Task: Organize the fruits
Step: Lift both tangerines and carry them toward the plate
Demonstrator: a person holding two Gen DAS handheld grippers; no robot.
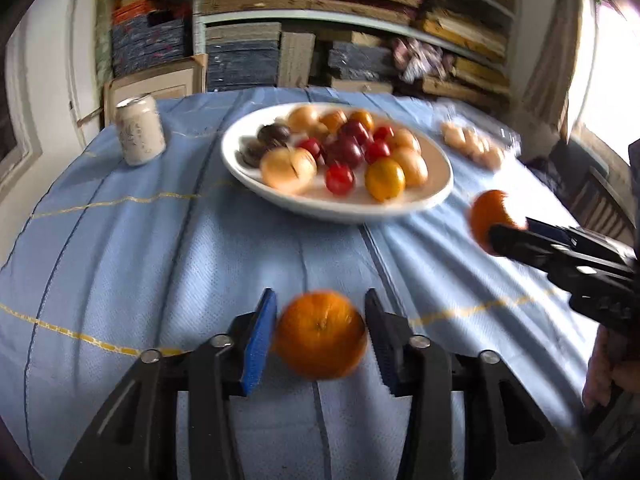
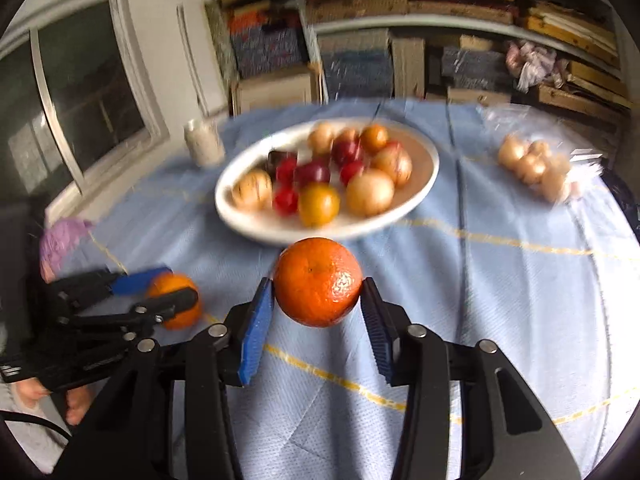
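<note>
A white oval plate in the middle of the table holds several red, yellow, tan and dark fruits. My left gripper is shut on an orange, just above the blue cloth in front of the plate; both also show in the right wrist view, the gripper and its orange. My right gripper is shut on a second orange, held above the cloth near the plate's front rim. It shows at right in the left wrist view.
A pale drink can stands left of the plate. A clear bag of tan fruits lies right of it. A purple object sits at the table's left edge. Stacked shelves stand behind the table.
</note>
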